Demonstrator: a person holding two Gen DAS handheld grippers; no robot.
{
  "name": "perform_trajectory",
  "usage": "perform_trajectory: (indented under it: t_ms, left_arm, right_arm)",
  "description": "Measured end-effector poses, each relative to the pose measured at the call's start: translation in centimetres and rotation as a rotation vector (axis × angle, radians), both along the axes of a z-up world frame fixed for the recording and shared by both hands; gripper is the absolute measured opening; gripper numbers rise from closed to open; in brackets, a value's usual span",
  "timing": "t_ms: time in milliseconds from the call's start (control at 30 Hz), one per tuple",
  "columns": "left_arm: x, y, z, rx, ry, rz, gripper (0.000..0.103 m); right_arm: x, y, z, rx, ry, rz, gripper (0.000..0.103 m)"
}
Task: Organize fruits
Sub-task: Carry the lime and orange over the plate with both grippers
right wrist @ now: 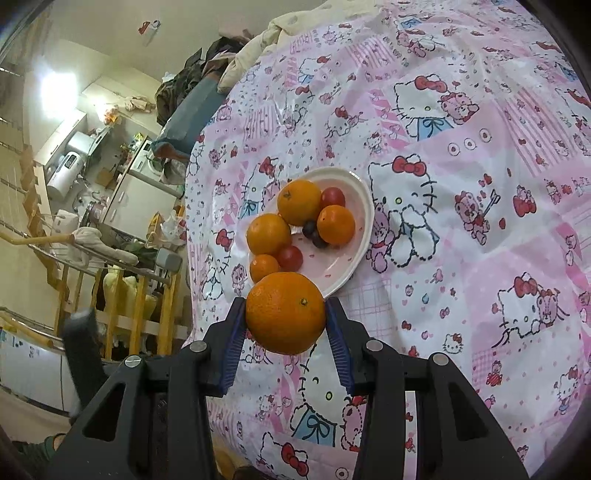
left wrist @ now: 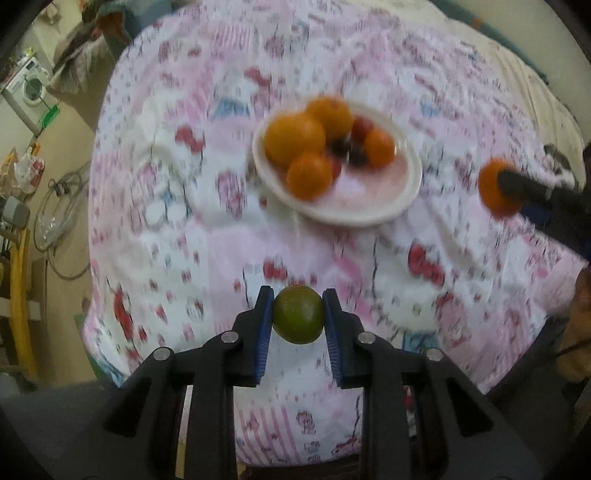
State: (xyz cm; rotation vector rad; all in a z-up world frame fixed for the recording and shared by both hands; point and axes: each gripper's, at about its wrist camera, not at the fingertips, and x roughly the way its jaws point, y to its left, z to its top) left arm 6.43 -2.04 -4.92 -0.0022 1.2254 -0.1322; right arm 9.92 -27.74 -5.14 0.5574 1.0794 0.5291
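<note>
My left gripper (left wrist: 298, 314) is shut on a green lime (left wrist: 298, 314) and holds it above the tablecloth, near side of the white plate (left wrist: 373, 206). The plate holds several oranges (left wrist: 293, 138), red tomatoes and dark berries. My right gripper (right wrist: 286, 317) is shut on a large orange (right wrist: 285, 312), just short of the plate's (right wrist: 364, 206) near rim. That orange (left wrist: 496, 188) and the right gripper's finger also show at the right of the left wrist view. The left wrist view is blurred.
A pink cartoon-cat tablecloth (right wrist: 461, 184) covers the round table. Its edge drops off on the left in both views. Beyond it are a wooden railing (right wrist: 140, 306), a washing machine (left wrist: 27, 90), cables and clutter. Bedding (right wrist: 280, 33) lies at the table's far side.
</note>
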Motion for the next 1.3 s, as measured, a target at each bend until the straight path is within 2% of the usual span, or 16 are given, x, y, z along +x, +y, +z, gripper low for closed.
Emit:
perform_trajectory:
  t_ms: [200,367,533,800,1033,1233,1300]
  left_arm:
    - [3.8,0.7,2.2,-0.015,-0.061,0.007,0.023]
    - [6.5,0.3,2.6,-0.039,-0.077,0.015,0.023]
    - [9.1,-0.7,1.2,-0.083,-0.047,0.01,0.023]
    - [12.4,-3.2,-1.7,-0.104,-0.004,-0.02,0.023]
    - [13.0,-5.3,-4.5,-0.103,0.054,-0.068,0.023]
    - [13.1,-6.4,-5.2,-0.07,0.063,-0.108,0.024]
    - [13.3,-6.4,-5.3,-0.081,0.067,-0.111,0.026]
  right_arm:
    - [0.7,-1.2,0.4,0.023,-0.004,-0.036,0.044]
    - [1.9,-1.7,0.2,0.033,0.006,-0.051,0.044]
    - [3.8,-1.3,-0.6,0.013,0.029,-0.048,0.044]
    - [7.5,-0.3,-3.2,-0.024,0.095,-0.026,0.044]
    - [10.1,0.3,-4.3,-0.042,0.104,-0.001,0.045]
    - [11.6,1.1,-4.5,-0.032,0.109,0.019,0.045]
    - [12.1,1.9,-4.6,-0.023,0.111,0.035,0.045]
